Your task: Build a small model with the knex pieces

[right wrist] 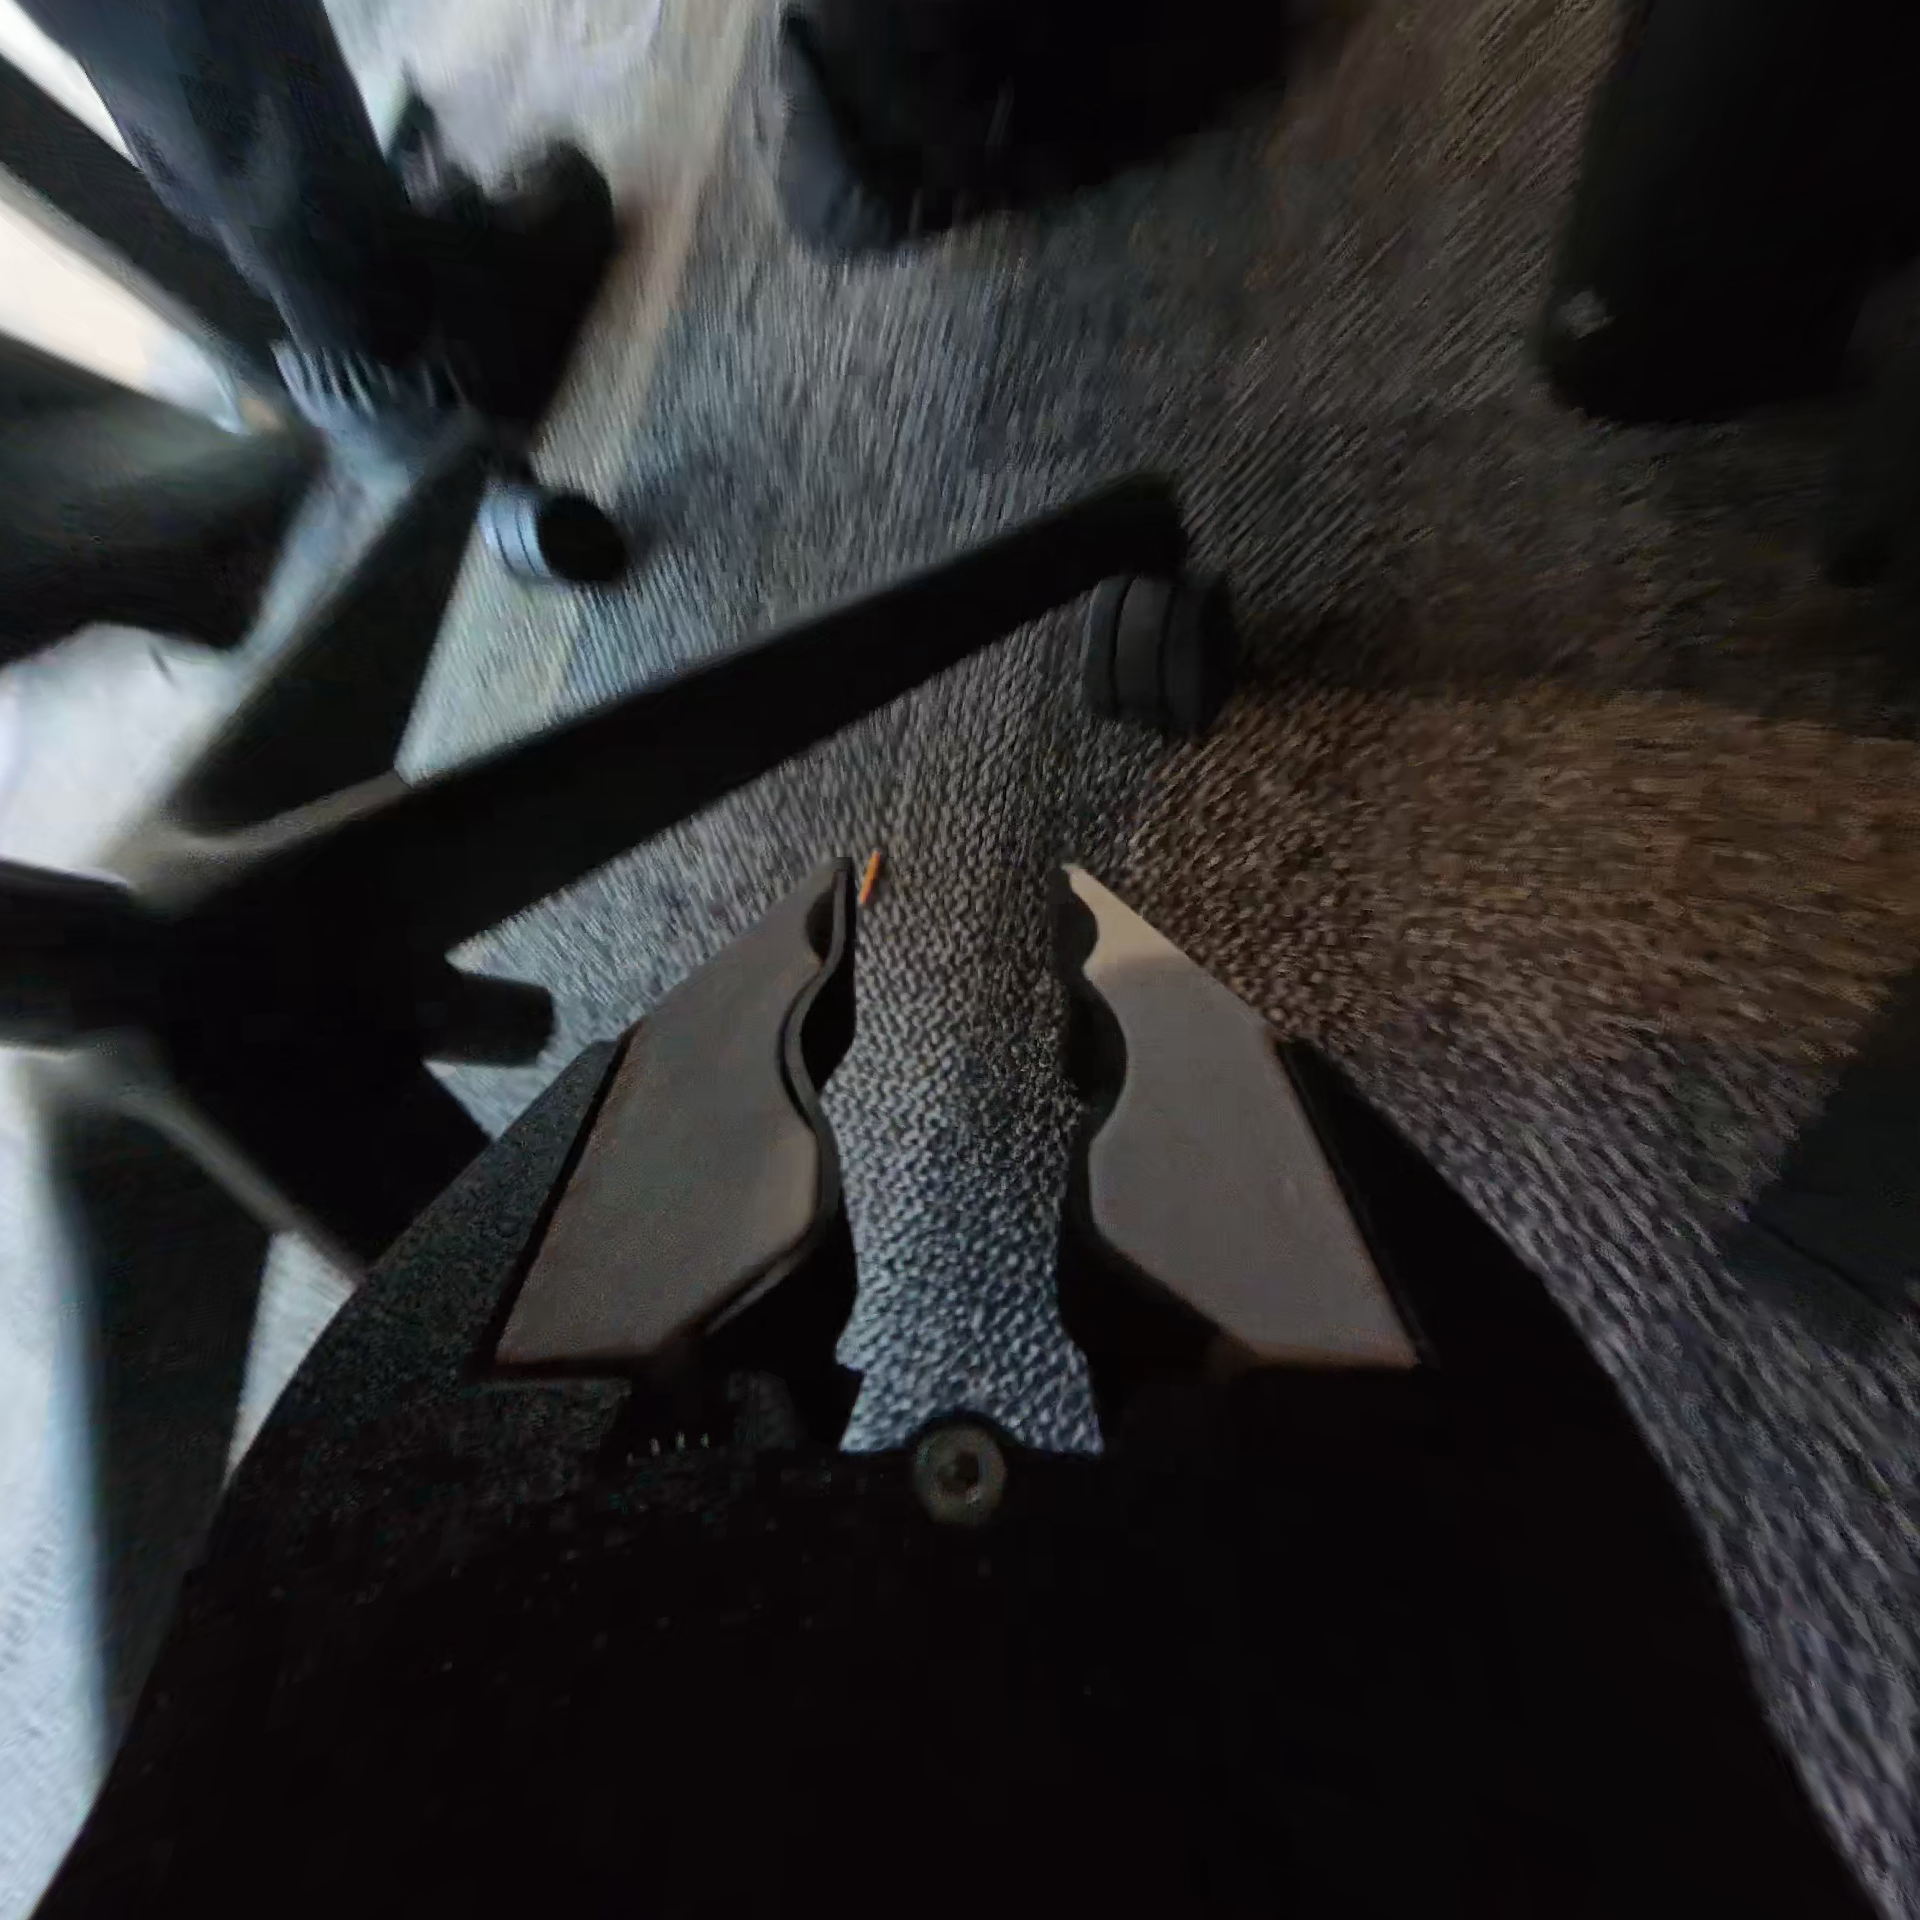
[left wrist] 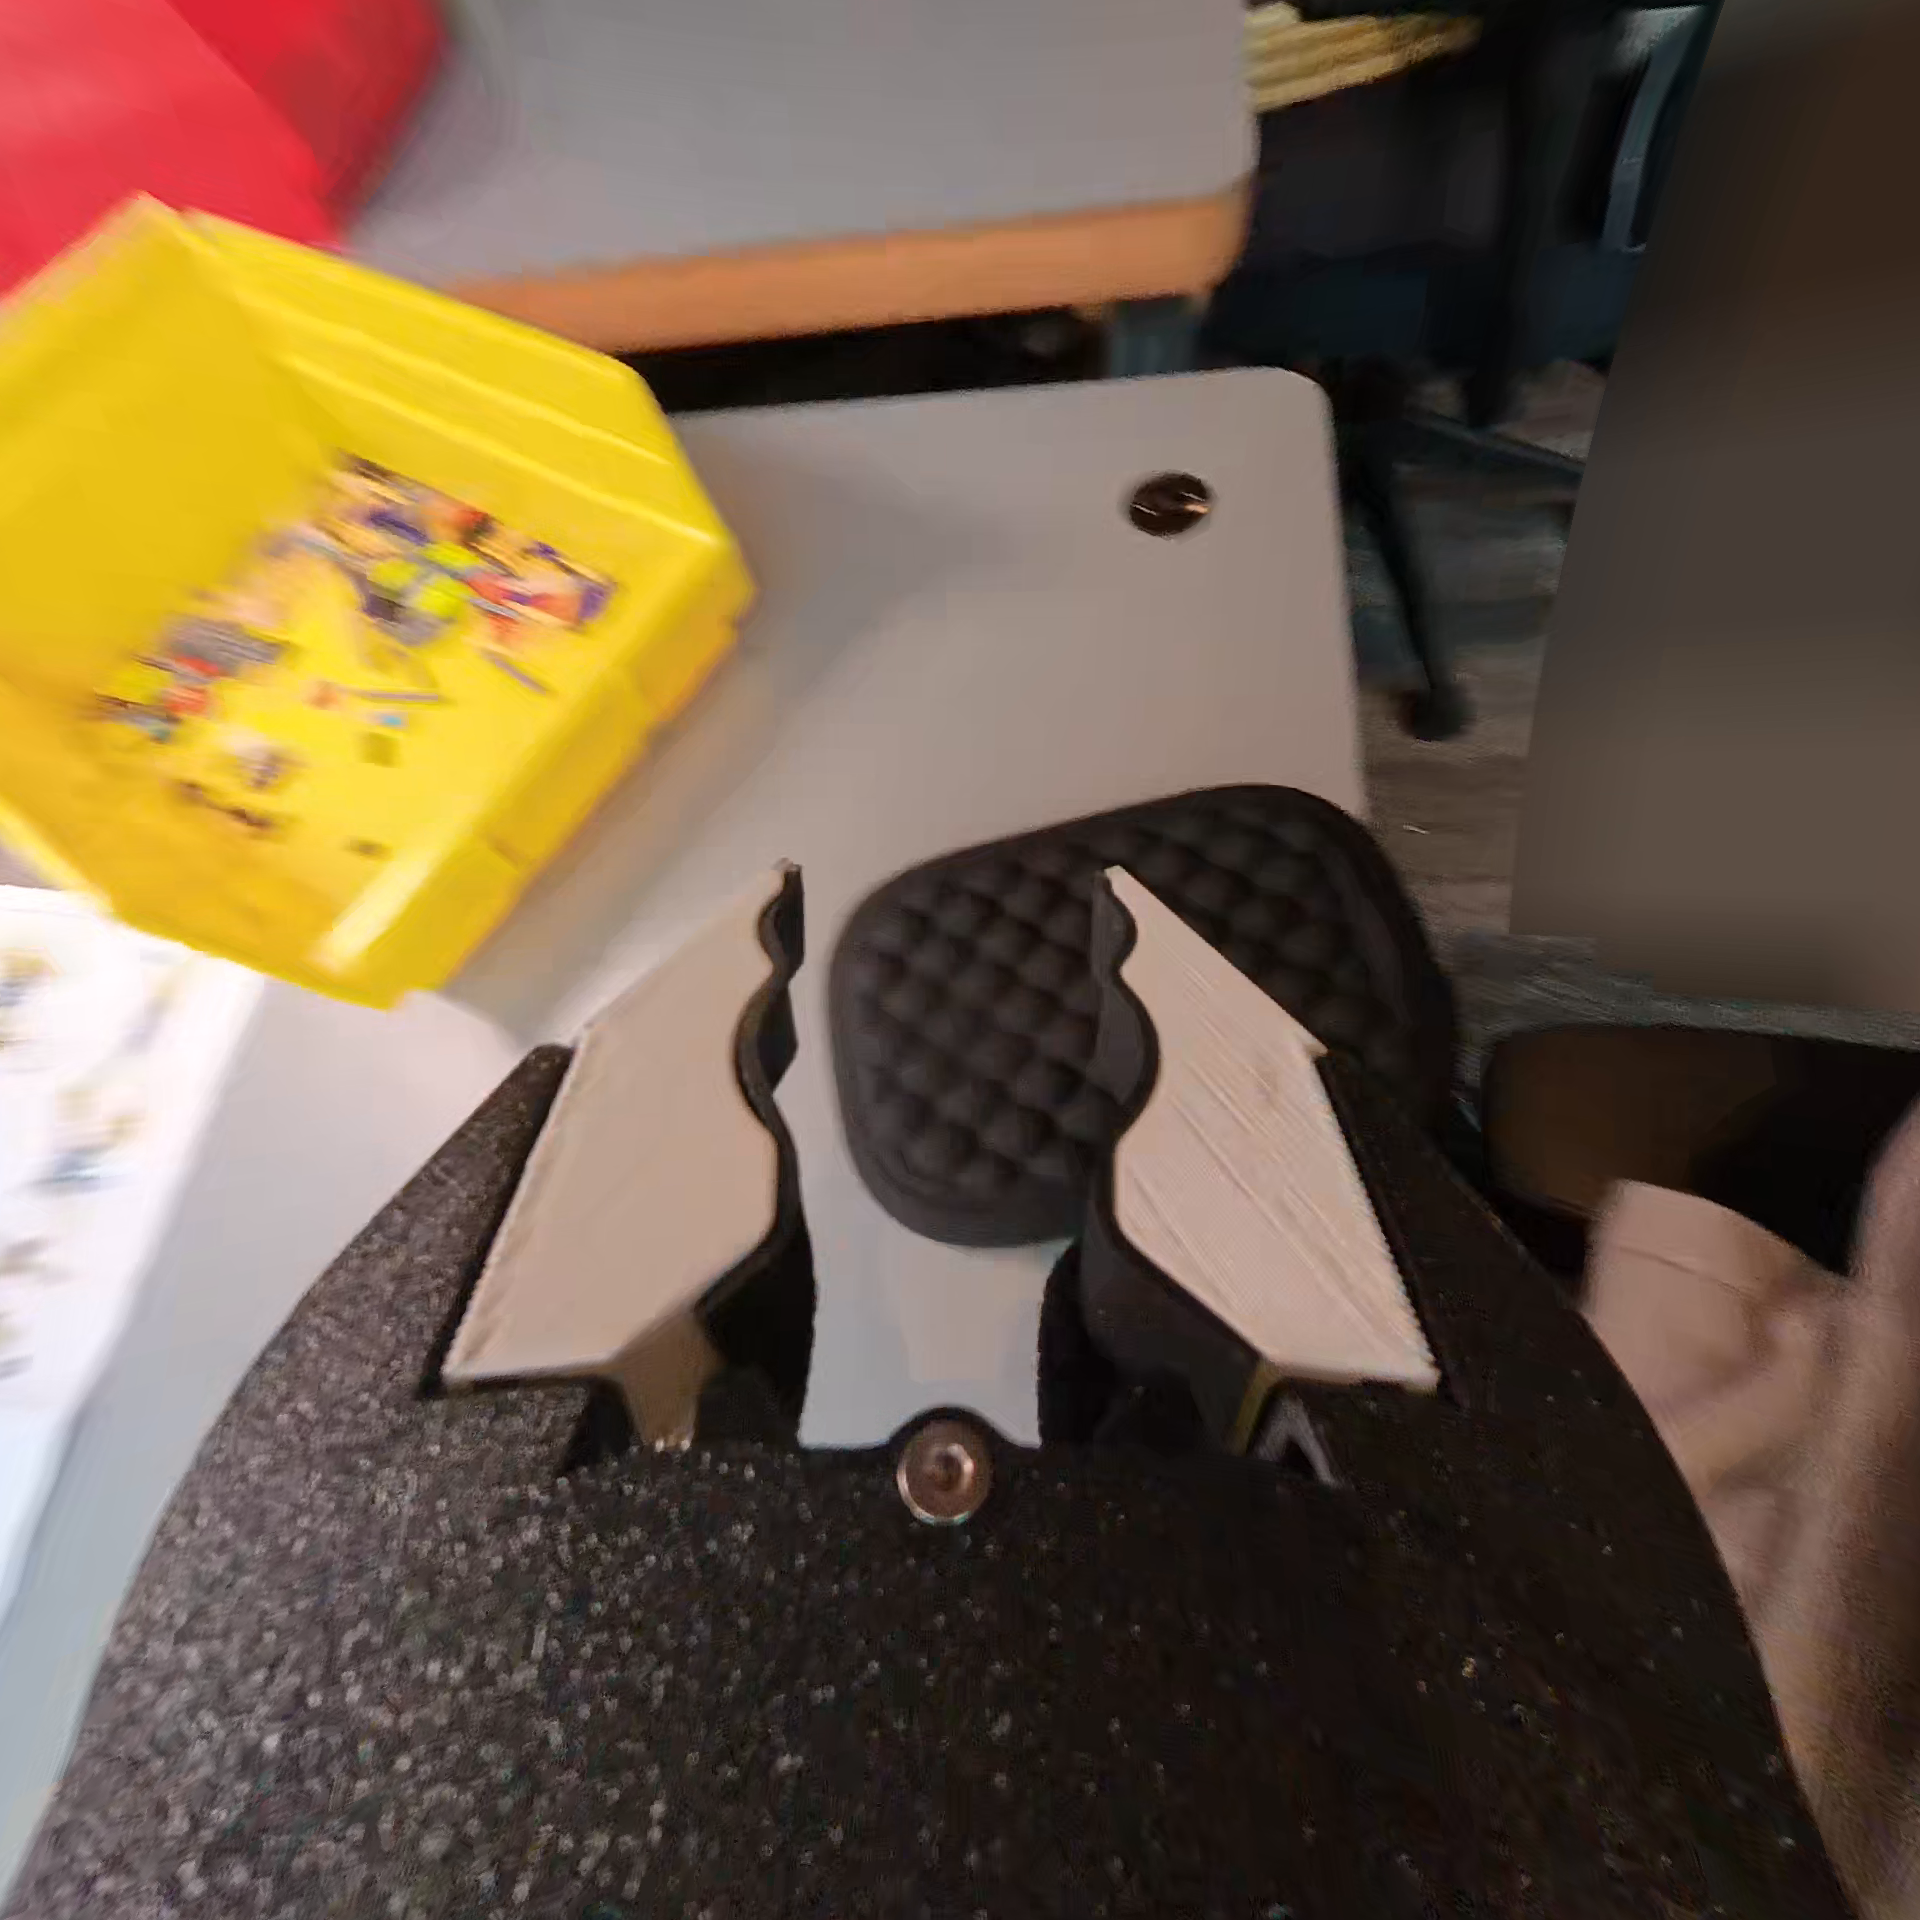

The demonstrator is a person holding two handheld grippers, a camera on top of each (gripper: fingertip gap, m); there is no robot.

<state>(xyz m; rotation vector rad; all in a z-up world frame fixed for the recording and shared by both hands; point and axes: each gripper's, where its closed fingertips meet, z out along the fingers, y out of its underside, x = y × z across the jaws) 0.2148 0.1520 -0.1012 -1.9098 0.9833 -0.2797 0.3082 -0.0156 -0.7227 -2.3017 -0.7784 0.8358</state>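
Two grippers are in my feeds, both with jaws parted and nothing between them. My left gripper hangs over the near right corner of a pale grey table, tilted down, its light ridged fingers straddling a gap of moderate width; just beyond them lies a black pad with a quilted, dimpled surface, which the fingers do not grip. To the far left sits a yellow plastic box, tilted in view and blurred, with a colourful printed label on its side. A round metal-rimmed hole marks the tabletop farther off, and a second table stands beyond. My right gripper points down at speckled grey-brown carpet, holding nothing, near the black star base of a chair and one caster.
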